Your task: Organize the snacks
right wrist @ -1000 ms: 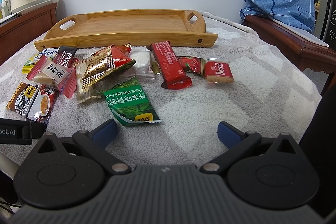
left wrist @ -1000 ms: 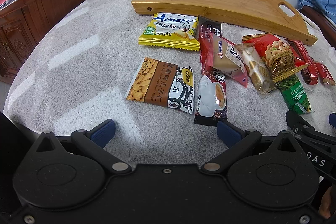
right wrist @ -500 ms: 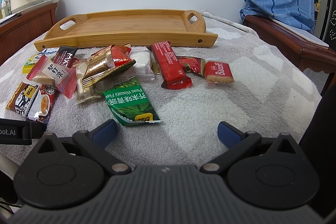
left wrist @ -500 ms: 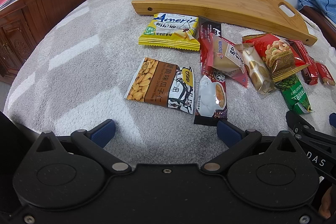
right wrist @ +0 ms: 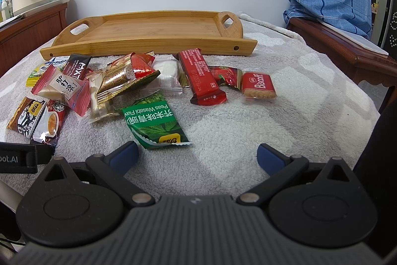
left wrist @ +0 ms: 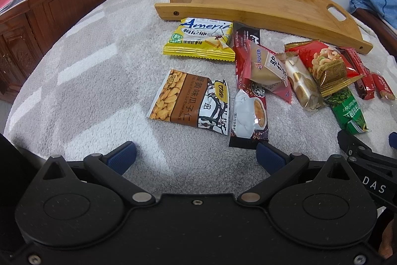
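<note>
On the grey fleece blanket (right wrist: 285, 121) lies a bamboo tray (right wrist: 158, 27), bare inside, at the far side by the wall. Just in front of it the snacks lie scattered in a loose row, some overlapping: a sunflower seed pack (left wrist: 191, 101) and yellow wafer pack (left wrist: 201, 40) to the left, a green wasabi pea pack (right wrist: 155, 124) nearest the right gripper (right wrist: 197, 155), a red bar (right wrist: 202, 77) leaning toward the tray, and a Biscoff biscuit (right wrist: 259, 86) at the right end. The left gripper (left wrist: 196, 157) hovers low before the seed pack. Both grippers' fingers are spread wide, holding nothing.
</note>
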